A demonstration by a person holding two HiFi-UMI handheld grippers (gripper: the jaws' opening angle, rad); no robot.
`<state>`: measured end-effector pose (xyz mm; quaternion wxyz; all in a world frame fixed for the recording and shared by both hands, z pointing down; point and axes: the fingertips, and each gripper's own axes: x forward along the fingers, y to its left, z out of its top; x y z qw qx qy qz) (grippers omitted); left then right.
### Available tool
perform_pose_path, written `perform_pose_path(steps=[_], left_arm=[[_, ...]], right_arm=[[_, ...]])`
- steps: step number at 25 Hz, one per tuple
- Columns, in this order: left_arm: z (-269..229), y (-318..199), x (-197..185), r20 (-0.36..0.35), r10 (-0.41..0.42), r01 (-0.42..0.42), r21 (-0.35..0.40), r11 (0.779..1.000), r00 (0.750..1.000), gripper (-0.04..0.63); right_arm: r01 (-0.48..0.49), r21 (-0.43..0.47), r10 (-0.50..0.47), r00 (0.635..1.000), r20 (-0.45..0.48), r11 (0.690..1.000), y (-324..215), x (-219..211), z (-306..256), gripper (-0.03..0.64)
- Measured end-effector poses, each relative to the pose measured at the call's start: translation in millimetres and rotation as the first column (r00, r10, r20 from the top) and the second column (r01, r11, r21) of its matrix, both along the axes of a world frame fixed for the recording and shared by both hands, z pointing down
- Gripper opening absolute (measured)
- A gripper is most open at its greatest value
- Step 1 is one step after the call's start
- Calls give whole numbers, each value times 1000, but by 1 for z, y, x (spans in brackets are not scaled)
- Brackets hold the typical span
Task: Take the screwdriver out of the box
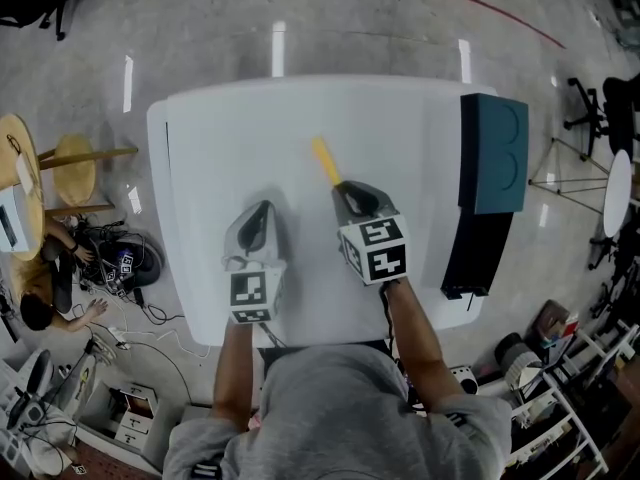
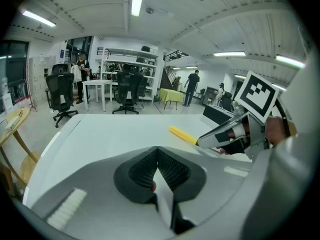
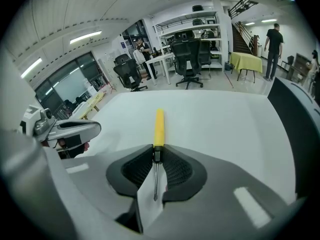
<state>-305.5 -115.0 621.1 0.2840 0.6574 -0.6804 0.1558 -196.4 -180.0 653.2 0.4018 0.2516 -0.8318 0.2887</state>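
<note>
Clamping right tool on screwdriver shaft

screwdriver: the handle is showing bright yellow, the shaft dark grey.
table: is showing plain white.
box: is showing teal on top and black below.
left gripper and right gripper: are showing grey shells and black ribbed pads.
marker cubes: are showing black-and-white squares.
floor: is showing speckled grey, with a thin red line.

Left gripper fingers meet (tips touching); right gripper holds screwdriver.
</note>
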Motion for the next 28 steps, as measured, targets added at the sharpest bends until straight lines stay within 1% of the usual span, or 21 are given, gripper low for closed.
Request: perform_pose_path(steps=[11, 20, 21, 22, 23, 25, 28], left_arm=[[10, -2, -3, -26, -4, 3, -14, 1000, 1000, 11], [5, -2, 0, -27, -5, 4, -6, 1000, 1000, 11], [5, -1, 0, -26, -5, 5, -5, 1000, 1000, 11], [4, -1, -1, -24, -6, 6, -4, 1000, 1000, 11], [2, 0, -2, -22, -6, 6, -3, 1000, 1000, 11], [0, 0, -2, -17, -7, 7, 1, 1000, 1000, 11], [-5, 1, -1, -10, -9, 9, 10, 1000, 1000, 11]], right_arm=[[-1, -2, 1, 1000, -8, 1000, -2, -6, 5, 71], [1, 0, -1, 1000, -15, 1000, 0, -5, 7, 77], [7, -3, -7, 1000, -10, 1000, 2, -6, 7, 98], [13, -6, -13, 1000, -1, 1000, 4, -7, 6, 145], [19, -9, -19, 1000, 8, 1000, 6, -7, 5, 175], [26, -7, -26, 999, 24, 1000, 9, -8, 2, 226], [24, 10, -24, 999, 39, 1000, 11, -7, -3, 241]])
